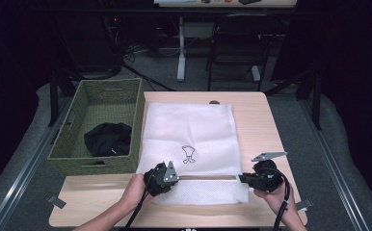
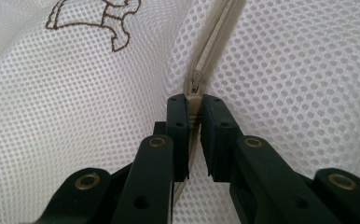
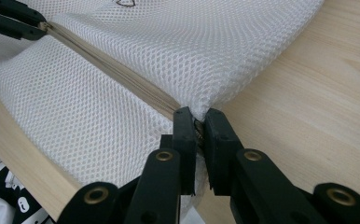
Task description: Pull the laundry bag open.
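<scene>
Limp, light mesh bag (image 1: 189,130): left gripper (image 2: 195,109) pinched zipper (image 3: 122,77) at 9 o'clock, right gripper (image 3: 197,125) its 3 o'clock end—best holds.

A white mesh laundry bag (image 1: 189,139) is lying flat on the wooden table, beside the green woven basket. A small brown figure (image 1: 188,154) is showing on its top side. The beige zipper (image 1: 208,177) is running across the near part of the bag. My left gripper (image 2: 194,109) is pinching the zipper pull, and my right gripper (image 3: 197,128) is clamping the zipper's right end at the bag's edge.
</scene>
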Motion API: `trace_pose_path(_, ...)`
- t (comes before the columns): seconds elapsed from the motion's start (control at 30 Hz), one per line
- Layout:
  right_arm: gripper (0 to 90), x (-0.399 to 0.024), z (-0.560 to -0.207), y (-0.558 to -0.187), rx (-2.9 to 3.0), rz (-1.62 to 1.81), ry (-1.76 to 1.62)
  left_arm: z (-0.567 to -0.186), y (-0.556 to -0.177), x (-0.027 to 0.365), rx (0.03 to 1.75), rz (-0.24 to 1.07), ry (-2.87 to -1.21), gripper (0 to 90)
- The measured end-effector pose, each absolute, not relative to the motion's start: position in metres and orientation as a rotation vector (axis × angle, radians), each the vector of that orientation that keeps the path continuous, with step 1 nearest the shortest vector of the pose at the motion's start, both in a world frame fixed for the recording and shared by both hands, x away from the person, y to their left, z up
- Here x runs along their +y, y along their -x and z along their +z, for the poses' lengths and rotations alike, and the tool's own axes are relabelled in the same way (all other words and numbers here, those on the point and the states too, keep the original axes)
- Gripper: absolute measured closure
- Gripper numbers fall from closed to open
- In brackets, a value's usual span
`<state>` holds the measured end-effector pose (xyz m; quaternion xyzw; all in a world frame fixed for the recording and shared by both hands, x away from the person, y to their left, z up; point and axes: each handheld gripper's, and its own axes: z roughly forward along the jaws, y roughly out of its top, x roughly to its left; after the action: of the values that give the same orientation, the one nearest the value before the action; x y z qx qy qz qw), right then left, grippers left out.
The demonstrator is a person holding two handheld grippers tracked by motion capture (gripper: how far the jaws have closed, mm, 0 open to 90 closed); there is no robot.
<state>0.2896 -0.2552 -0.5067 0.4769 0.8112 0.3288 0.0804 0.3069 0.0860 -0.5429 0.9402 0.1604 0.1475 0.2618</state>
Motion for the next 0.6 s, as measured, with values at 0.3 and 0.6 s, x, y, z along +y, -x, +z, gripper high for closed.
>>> trace_pose_path(0.3, 84.0, -0.257, -0.508, -0.291, 2.422, 0.971, -1.443, -0.542, -0.306, 0.112, 0.502, 0.402, -2.559, 82.2)
trace_pose_path(0.6, 83.9, -0.258, -0.509, -0.291, 2.415, 0.975, -1.442, -0.540, -0.306, 0.134, 0.570, 0.420, -2.557, 82.2)
